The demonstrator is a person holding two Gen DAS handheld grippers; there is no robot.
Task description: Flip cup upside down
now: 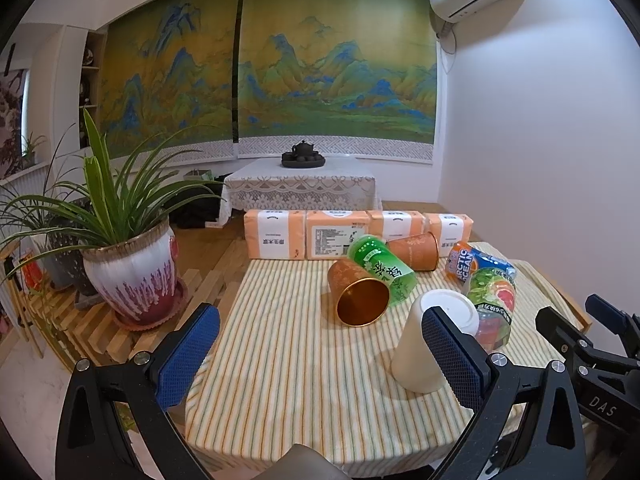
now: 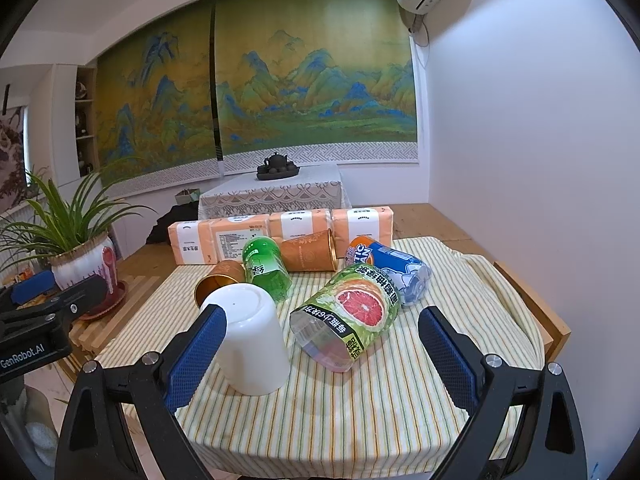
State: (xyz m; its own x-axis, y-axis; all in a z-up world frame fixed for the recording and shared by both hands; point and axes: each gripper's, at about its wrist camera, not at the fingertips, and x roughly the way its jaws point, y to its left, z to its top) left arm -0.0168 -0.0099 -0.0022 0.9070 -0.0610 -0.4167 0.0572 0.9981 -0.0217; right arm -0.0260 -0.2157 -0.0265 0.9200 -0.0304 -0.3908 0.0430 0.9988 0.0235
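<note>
A white cup (image 1: 424, 344) stands upside down on the striped tablecloth (image 1: 288, 360), base up, mouth on the cloth. It also shows in the right wrist view (image 2: 252, 340). My left gripper (image 1: 320, 356) is open and empty; its right finger overlaps the cup's right side in the view. My right gripper (image 2: 320, 356) is open and empty; its left finger overlaps the cup's left side. The cup sits free, held by neither gripper.
Behind the cup lie a gold-lined orange can (image 1: 358, 294), a green bottle (image 1: 380, 268), a second orange can (image 1: 416, 250), a grapefruit-label bottle (image 2: 352, 316) and a blue Arctic Ocean bottle (image 2: 396, 268). Orange tissue packs (image 1: 320, 236) line the back. A potted plant (image 1: 132, 268) stands left.
</note>
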